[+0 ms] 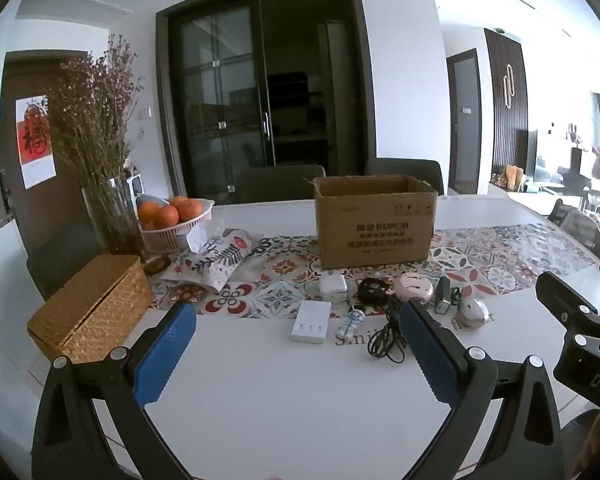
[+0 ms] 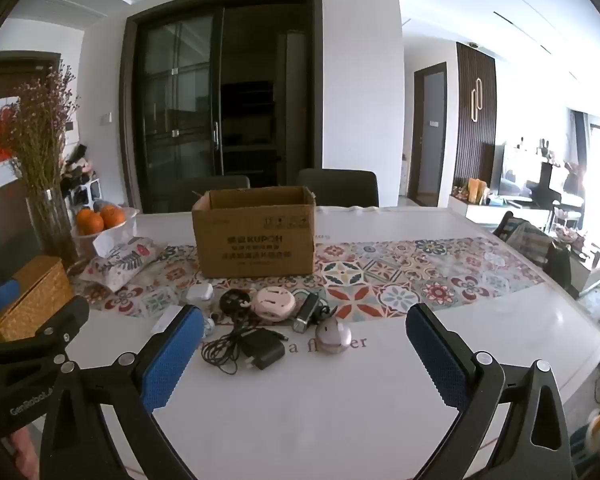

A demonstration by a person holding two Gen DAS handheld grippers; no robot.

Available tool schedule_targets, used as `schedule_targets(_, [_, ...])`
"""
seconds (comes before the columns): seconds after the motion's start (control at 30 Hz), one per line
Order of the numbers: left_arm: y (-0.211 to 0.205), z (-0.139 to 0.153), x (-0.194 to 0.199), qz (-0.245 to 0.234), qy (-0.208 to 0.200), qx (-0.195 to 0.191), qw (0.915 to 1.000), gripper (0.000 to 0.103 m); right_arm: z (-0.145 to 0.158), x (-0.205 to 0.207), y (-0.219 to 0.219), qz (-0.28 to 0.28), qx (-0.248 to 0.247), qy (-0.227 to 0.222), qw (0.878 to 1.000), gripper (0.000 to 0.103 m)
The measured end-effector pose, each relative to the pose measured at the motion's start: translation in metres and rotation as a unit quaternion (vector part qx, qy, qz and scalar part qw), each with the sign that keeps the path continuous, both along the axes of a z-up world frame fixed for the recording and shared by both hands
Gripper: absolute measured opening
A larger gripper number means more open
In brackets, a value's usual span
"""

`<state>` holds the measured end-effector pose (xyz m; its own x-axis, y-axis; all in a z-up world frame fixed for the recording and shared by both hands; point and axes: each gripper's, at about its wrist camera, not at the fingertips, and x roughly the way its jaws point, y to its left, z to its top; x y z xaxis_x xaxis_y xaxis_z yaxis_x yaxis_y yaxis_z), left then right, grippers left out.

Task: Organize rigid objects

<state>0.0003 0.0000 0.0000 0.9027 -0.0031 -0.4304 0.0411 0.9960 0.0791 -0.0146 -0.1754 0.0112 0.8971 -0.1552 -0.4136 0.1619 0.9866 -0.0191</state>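
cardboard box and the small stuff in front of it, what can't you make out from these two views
- Cardboard box inside: hidden by its own front wall in both views.
- White charger: right wrist view, mostly hidden behind the right gripper finger.
- Black adapter: left wrist view, covered by the left gripper finger; only its cable shows.
- Small figurine: too small to identify.

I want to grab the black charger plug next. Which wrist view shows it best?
The right wrist view: the black charger plug lies in full view on the white table, its coiled cable beside it. In the left wrist view the left gripper finger hides the plug; only the cable shows.
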Motion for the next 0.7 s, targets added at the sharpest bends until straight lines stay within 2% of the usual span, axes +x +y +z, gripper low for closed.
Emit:
schedule_targets(0.2, [-0.0019, -0.0005, 0.0009, -0.005, 0.008, -0.005, 0.9999, 0.103, -0.0019, 0.0007, -0.0041, 0.000, -0.001, -0.002, 1.000, 0.102])
schedule_targets(0.3, [0.0000, -0.0059, -0.0002, 0.000, 0.000, -0.004, 1.0000, 0.103, -0.0024, 0.0005, -0.0049, 0.001, -0.003, -0.004, 1.000, 0.102])
schedule_targets(0.7, [0.0029, 0.0028, -0.0017, 0.004, -0.009, -0.005, 0.9999, 0.103, 0.0002, -0.0010, -0.0004, 0.007, 0.006, -0.006, 1.000, 0.102])
